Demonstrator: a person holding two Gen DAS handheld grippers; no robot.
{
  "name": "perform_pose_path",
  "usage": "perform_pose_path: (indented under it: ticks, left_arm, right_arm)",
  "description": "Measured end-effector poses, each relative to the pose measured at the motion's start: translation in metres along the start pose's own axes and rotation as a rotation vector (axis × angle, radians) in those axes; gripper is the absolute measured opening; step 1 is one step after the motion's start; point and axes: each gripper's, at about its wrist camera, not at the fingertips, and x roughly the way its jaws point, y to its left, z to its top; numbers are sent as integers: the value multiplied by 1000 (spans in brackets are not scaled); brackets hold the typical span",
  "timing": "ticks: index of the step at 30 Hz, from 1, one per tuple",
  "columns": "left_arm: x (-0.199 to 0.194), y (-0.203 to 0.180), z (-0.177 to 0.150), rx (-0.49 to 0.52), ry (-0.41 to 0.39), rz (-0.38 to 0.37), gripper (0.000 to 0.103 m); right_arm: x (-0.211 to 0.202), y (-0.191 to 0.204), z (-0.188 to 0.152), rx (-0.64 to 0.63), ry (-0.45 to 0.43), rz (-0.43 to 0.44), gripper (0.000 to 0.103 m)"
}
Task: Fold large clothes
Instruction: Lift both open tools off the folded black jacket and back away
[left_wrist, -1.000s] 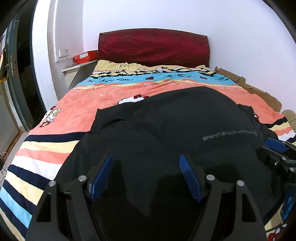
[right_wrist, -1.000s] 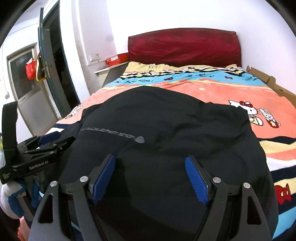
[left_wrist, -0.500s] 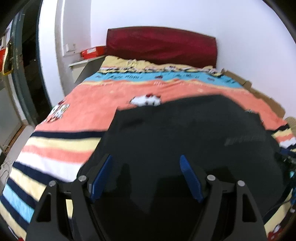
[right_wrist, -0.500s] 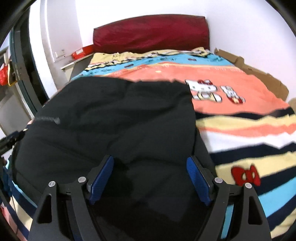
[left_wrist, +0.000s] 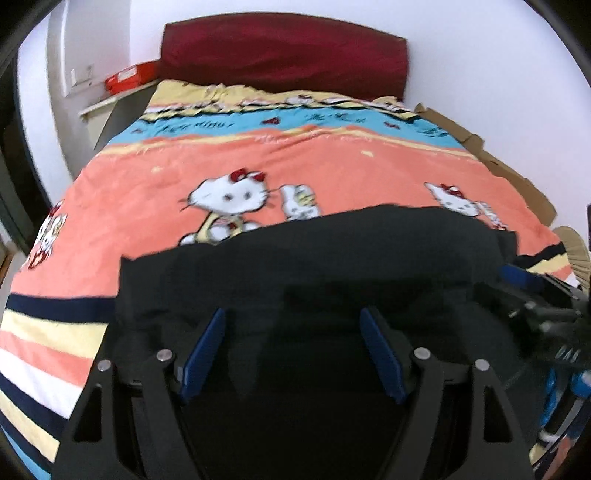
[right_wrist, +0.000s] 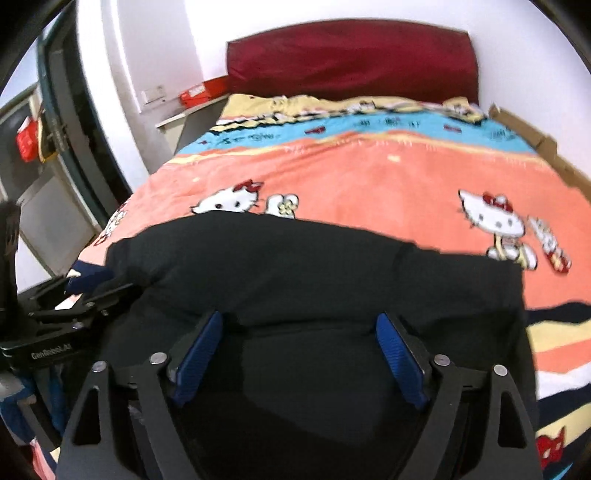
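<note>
A large black garment (left_wrist: 314, 258) lies on the near part of the bed, its far edge folded across the orange blanket; it also shows in the right wrist view (right_wrist: 314, 266). My left gripper (left_wrist: 293, 350) is open over the garment's near part, holding nothing. My right gripper (right_wrist: 301, 354) is open over the same cloth, empty. The right gripper shows at the right edge of the left wrist view (left_wrist: 535, 295). The left gripper shows at the left edge of the right wrist view (right_wrist: 81, 295).
The bed carries a striped cartoon-cat blanket (left_wrist: 332, 170) and a dark red headboard (left_wrist: 284, 55). A shelf with a red box (left_wrist: 129, 79) stands at the far left. Flat cardboard (left_wrist: 491, 162) lines the right wall. A doorway (right_wrist: 55, 147) is at the left.
Both grippers have swung and drawn back toward the bed's foot. The garment now covers less of the blanket, its far edge lying nearer me. The grey lettering is out of sight.
</note>
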Motion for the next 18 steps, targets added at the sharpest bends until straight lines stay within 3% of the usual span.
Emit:
perform_pose_path:
  ticks: [10, 13, 18]
  left_arm:
    - [-6, 62, -24, -68, 23, 143, 78]
    - [-16, 68, -37, -68, 3, 159, 79]
    - [-50, 70, -65, -49, -78, 195, 78]
  right_arm:
    - [-8, -63, -24, 75, 10, -100, 88]
    - [-15, -76, -36, 106, 12, -109, 88]
    - [-35, -74, -51, 50, 4, -181, 88]
